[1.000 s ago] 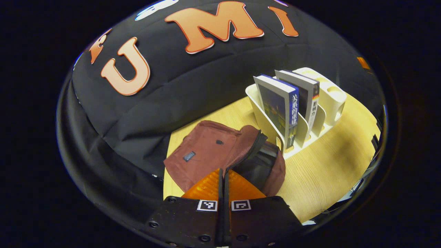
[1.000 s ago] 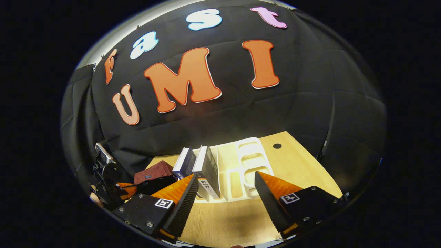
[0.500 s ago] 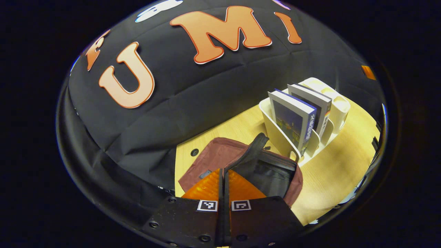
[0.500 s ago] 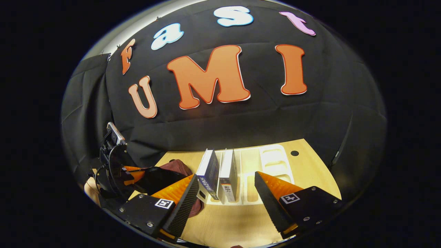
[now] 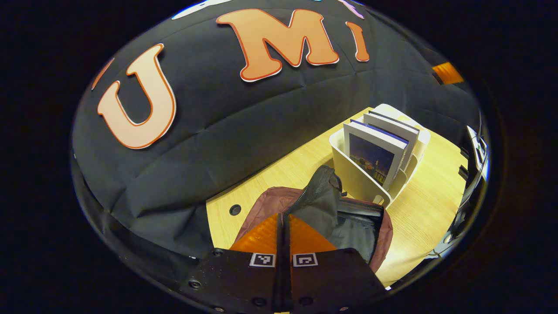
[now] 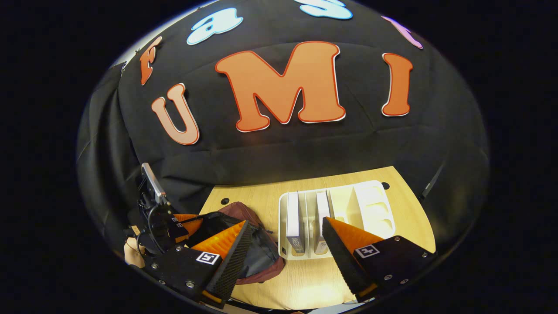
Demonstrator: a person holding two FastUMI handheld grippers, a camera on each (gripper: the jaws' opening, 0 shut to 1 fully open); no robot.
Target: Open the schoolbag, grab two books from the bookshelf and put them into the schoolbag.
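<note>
Currently the left gripper (image 5: 283,226) is clenching the zipper flap (image 5: 320,183) of the maroon schoolbag (image 5: 270,205), holding its mouth open on the tabletop (image 5: 418,218). Just beside the schoolbag, two books (image 6: 293,216) are standing upright in the white bookshelf (image 6: 375,205). The right gripper (image 6: 285,244) is hovering released, fingers wide apart, facing the books.

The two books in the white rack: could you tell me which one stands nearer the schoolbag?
The book in the rack's end slot, beside the maroon schoolbag; the other book stands one slot farther away.
</note>
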